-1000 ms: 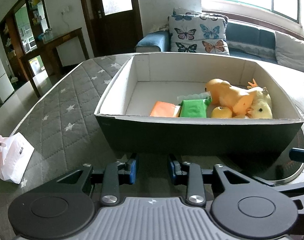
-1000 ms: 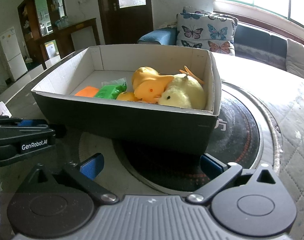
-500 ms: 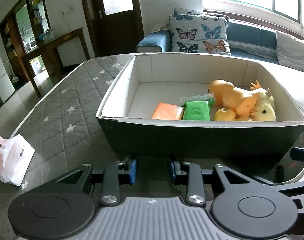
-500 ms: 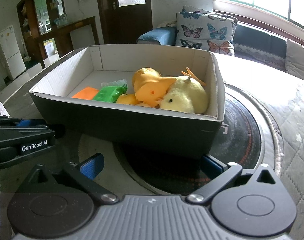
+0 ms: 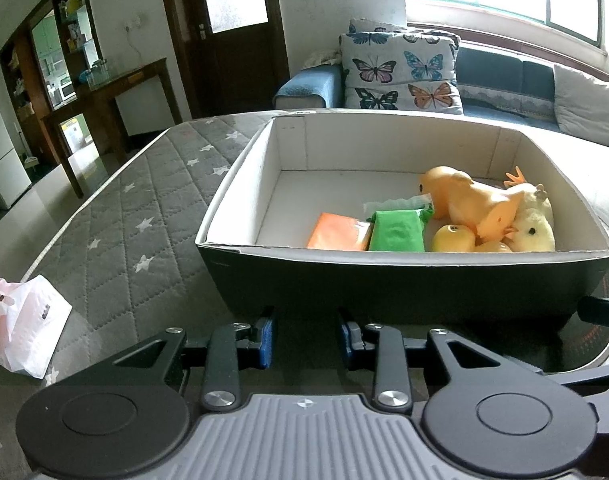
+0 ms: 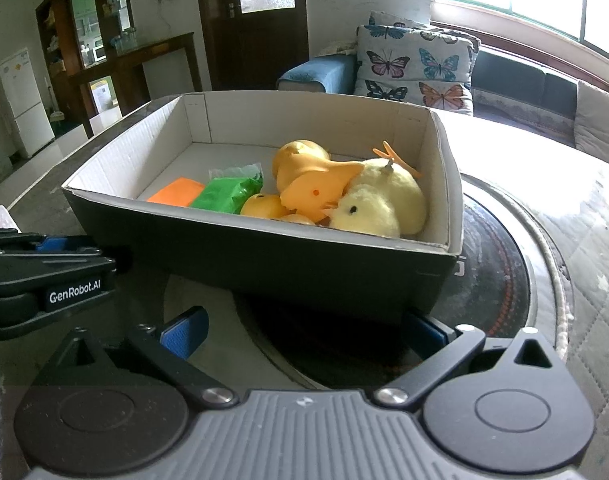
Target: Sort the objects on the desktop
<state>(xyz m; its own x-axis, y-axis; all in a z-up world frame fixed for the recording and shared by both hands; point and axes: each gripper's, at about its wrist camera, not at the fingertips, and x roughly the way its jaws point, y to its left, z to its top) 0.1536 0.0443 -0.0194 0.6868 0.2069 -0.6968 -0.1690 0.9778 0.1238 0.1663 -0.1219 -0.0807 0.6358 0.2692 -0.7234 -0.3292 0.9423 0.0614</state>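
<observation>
A dark cardboard box [image 5: 404, 280] [image 6: 264, 256] with a white inside stands on the table. It holds an orange packet [image 5: 338, 232] [image 6: 176, 192], a green packet [image 5: 398, 230] [image 6: 226, 194], an orange rubber duck [image 5: 468, 200] [image 6: 312, 178], a small yellow duck [image 5: 452, 238] [image 6: 262, 206] and a yellow plush chick [image 5: 532, 226] [image 6: 380, 204]. My left gripper [image 5: 304, 340] is in front of the box's near wall, narrowly open and empty. My right gripper [image 6: 304, 334] is wide open and empty, in front of the box's near right corner. The left gripper's body [image 6: 44, 276] shows at the left of the right wrist view.
A white and pink plastic bag [image 5: 20, 328] lies on the grey quilted star cloth [image 5: 136, 216] at the left. A round black cooktop [image 6: 500, 288] is set in the table under and right of the box. A sofa with butterfly cushions [image 5: 400, 72] stands behind.
Both grippers have risen and drawn back slightly, so more of the box's inside shows. Neither gripper's opening has changed.
</observation>
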